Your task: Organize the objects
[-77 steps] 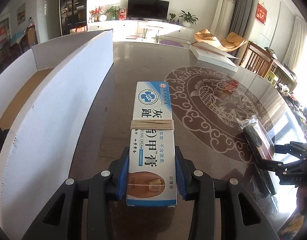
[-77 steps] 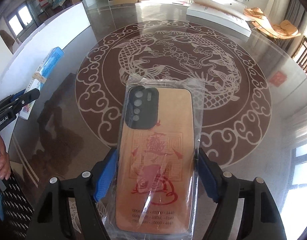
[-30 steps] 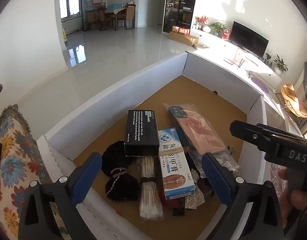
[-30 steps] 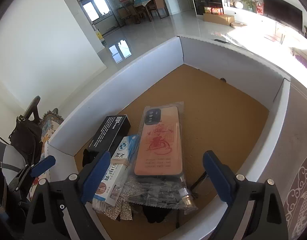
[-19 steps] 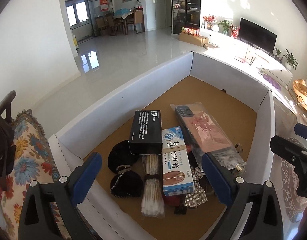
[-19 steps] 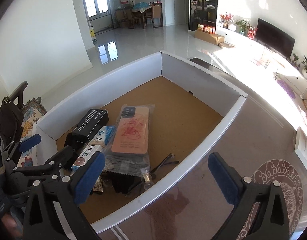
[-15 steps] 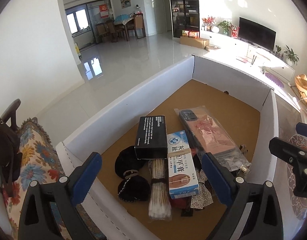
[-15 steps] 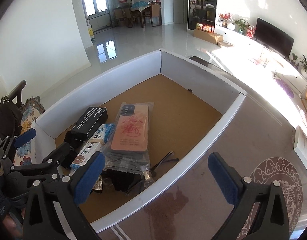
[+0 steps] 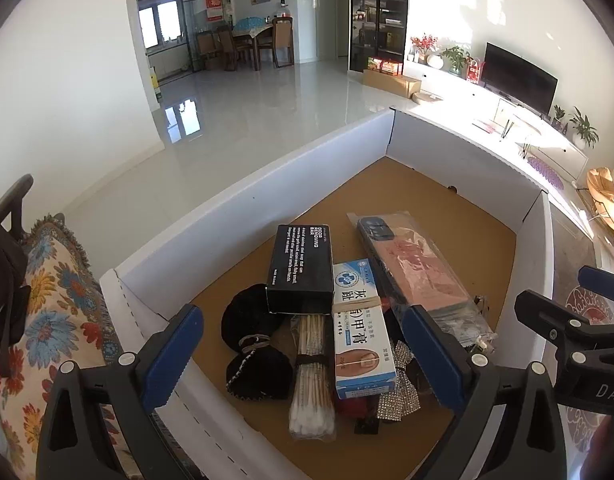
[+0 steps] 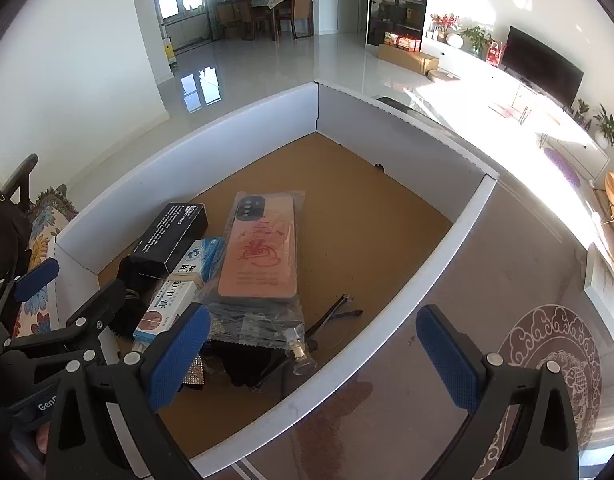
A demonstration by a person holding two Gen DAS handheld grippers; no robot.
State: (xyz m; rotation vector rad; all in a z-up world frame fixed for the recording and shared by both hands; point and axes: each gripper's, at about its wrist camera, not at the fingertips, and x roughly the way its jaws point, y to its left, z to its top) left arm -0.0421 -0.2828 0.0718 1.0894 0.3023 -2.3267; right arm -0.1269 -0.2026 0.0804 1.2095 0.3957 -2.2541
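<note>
Inside box: bagged phone case (image 10: pixel 261 248) lies flat on the pile at the near-left end of the white cardboard box (image 10: pixel 463 216), camera cutout pointing at the far wall.
Nail cream carton (image 9: pixel 361 328): just left of the case, touching it, rubber band round its middle; parallel to the case, so the flat items sit side by side.
Black carton (image 9: pixel 301 264): left of the cream carton, propped on a black fabric pouch (image 9: pixel 255 344).
Cotton swabs (image 9: pixel 311 376): bundled, lying alongside the cream carton.
Underneath: rhinestone bow (image 9: pixel 399 392), dark bits, a small vial (image 10: pixel 299 354) by the bag's end; black glasses (image 10: pixel 335 314) on the cork floor.
Box fill: far half bare.
Left gripper (image 9: pixel 303 356): jaws wide, empty, above the pile.
Right gripper (image 10: pixel 313 360): jaws wide, empty, over the box's near wall and the tabletop (image 10: pixel 507 280).
Judgement: both items look delivered; more pickups likely come from the table.
</note>
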